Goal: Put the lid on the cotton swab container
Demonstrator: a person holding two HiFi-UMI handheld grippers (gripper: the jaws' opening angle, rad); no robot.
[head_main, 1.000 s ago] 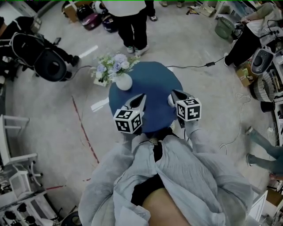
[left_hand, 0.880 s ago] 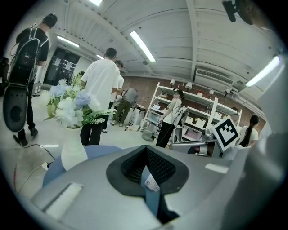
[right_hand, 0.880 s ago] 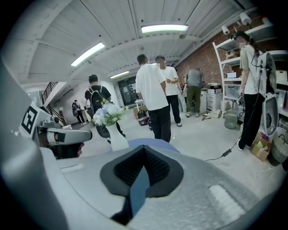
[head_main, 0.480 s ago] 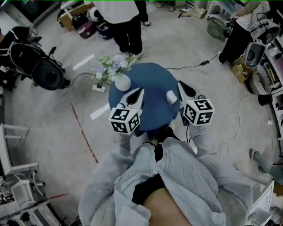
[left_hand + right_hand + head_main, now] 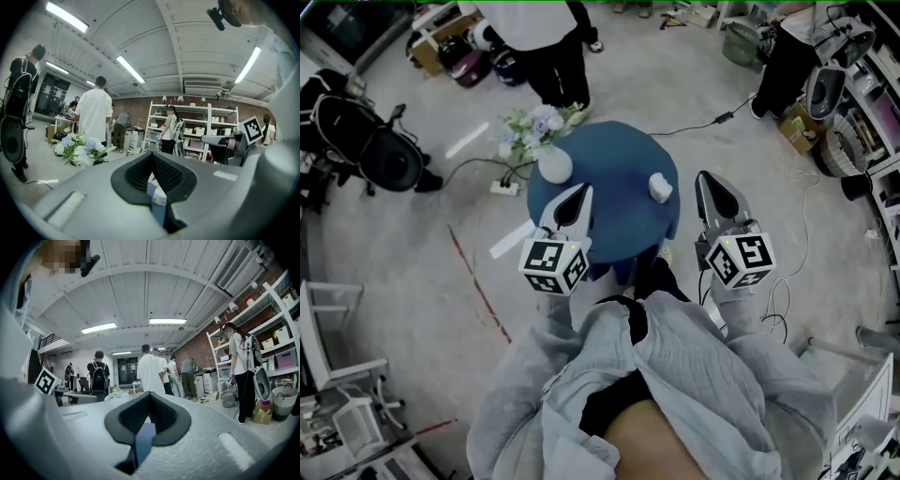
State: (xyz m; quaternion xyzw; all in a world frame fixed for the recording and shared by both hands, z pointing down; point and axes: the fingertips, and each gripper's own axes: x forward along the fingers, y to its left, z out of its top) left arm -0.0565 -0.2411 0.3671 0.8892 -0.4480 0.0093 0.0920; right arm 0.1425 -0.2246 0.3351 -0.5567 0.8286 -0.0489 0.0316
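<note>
A small white cotton swab container (image 5: 660, 187) stands on the right part of the round blue table (image 5: 614, 220); its lid cannot be told apart from its body. My right gripper (image 5: 703, 176) hangs just past the table's right edge, a little right of the container, jaws together and empty. My left gripper (image 5: 584, 190) is over the table's left side, also shut on nothing. In the left gripper view the jaws (image 5: 151, 154) meet at the tip; in the right gripper view the jaws (image 5: 150, 394) do the same. Neither gripper view shows the container clearly.
A white vase of flowers (image 5: 551, 161) stands at the table's far left edge. A person (image 5: 539, 47) stands beyond the table. A black stroller (image 5: 370, 141) is at the left, shelves (image 5: 862, 84) at the right, and a cable (image 5: 712, 122) runs across the floor.
My right gripper has drawn away to the right from the container, which stays on the table. My left gripper has shifted slightly left and back.
</note>
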